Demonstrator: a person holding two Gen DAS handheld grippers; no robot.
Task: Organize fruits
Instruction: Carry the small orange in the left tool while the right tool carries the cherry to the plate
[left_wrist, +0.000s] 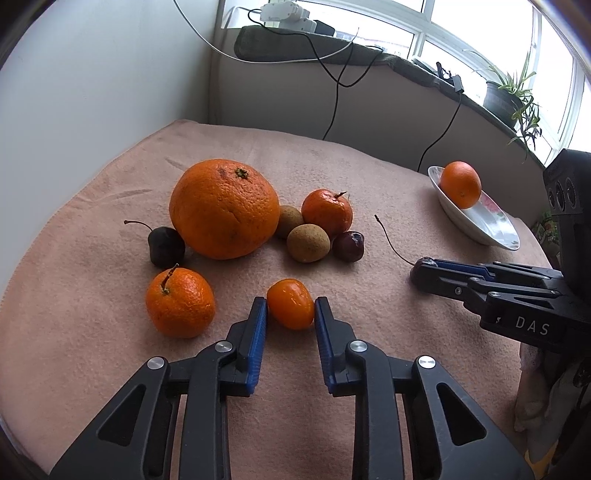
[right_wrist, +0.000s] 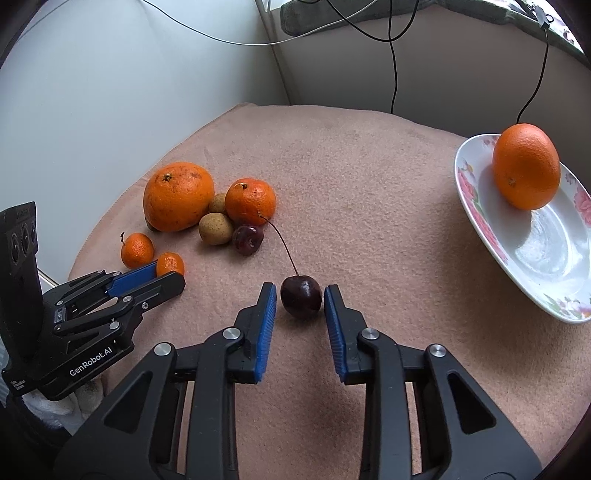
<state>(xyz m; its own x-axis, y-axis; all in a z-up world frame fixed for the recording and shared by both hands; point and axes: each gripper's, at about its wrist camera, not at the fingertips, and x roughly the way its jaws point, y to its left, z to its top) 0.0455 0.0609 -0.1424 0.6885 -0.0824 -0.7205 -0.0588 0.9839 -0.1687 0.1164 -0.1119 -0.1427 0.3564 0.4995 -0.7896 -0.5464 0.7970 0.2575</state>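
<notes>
My left gripper (left_wrist: 290, 306) is shut on a small oval orange fruit (left_wrist: 290, 303) that rests on the pink cloth; both blue pads touch its sides. In the right wrist view, my right gripper (right_wrist: 300, 295) is shut on a dark cherry (right_wrist: 301, 302) with a long stem, which is also on the cloth. A white flowered plate (right_wrist: 535, 258) at the right holds one orange (right_wrist: 526, 171). The left wrist view shows the right gripper (left_wrist: 421, 267) from the side, hiding most of its cherry.
A cluster lies beyond the left gripper: a big orange (left_wrist: 224, 208), two mandarins (left_wrist: 180, 302) (left_wrist: 327, 211), two brown round fruits (left_wrist: 308, 243) and two more cherries (left_wrist: 166, 246) (left_wrist: 348, 246). Walls, hanging cables and a window sill bound the far side.
</notes>
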